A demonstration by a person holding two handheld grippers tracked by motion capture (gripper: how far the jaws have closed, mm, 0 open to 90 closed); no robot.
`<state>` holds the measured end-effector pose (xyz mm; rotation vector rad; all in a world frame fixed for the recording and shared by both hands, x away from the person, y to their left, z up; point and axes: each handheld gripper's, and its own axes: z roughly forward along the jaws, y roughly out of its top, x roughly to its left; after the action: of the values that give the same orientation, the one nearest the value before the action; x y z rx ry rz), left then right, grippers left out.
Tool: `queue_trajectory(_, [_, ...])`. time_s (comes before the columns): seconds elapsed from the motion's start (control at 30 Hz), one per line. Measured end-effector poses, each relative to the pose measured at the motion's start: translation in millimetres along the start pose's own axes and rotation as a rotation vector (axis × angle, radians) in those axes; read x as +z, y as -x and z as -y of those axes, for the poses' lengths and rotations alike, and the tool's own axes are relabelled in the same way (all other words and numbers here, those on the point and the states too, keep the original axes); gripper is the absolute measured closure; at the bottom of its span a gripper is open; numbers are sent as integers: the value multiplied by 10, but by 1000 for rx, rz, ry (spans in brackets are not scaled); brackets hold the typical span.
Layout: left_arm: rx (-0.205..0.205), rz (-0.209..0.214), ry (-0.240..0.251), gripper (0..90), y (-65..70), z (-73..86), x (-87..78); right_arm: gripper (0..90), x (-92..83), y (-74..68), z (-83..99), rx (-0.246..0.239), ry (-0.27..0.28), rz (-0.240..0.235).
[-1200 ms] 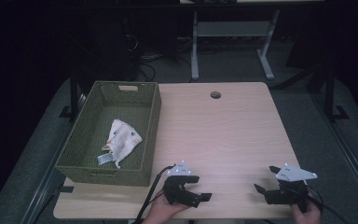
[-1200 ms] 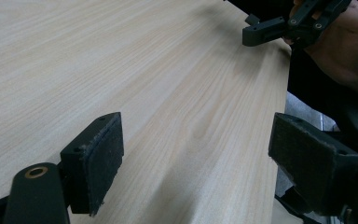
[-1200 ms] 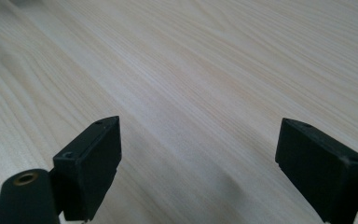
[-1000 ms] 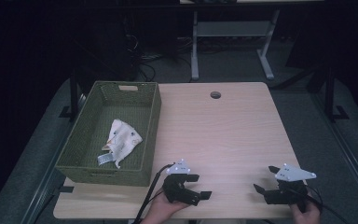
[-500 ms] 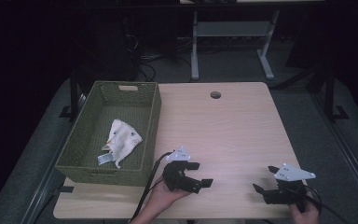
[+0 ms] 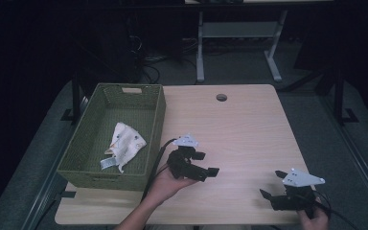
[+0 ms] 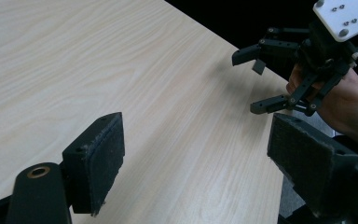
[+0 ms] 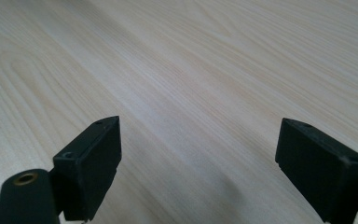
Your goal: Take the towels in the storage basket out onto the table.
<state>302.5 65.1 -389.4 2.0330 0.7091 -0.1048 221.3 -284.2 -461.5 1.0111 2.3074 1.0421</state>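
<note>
both grippers, left gripper [image 6: 202,163] and right gripper [image 6: 274,186], released near the worktop's front edge; likely next: reach left for the cloth [image 6: 124,143] in the basket [image 6: 155,125].

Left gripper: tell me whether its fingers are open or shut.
Open. In its own view the left gripper shows two padded fingers set wide apart, bare table between them, holding nothing.

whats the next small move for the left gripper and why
Probably swing the left gripper left and over the green basket's near wall toward the white cloth. Both grippers are open and hold nothing, the right gripper sits far off at the table's near right corner, and the cloth is the only loose thing nearby.
</note>
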Motion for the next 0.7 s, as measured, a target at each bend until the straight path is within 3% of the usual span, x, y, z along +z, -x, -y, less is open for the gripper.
queue_trajectory(0.03, [-15, 12, -8, 188, -27, -47, -18, 140, 5, -6, -2, -5, 2, -4])
queue_trajectory(0.13, [-22, -6, -12, 182, -59, -77, -39, 140, 9, -16, -7, -7, -3, -6])
queue_trajectory(0.17, [-36, 14, -8, 174, -89, -90, -62, 140, 13, -24, -11, -11, 0, -7])
queue_trajectory(0.3, [-37, 14, -32, 165, -122, -117, -81, 140, 18, -32, -14, -8, -3, -9])
queue_trajectory(0.7, [-3, -9, -40, 165, -186, -328, -291, 140, 14, -49, -27, -6, 4, -12])
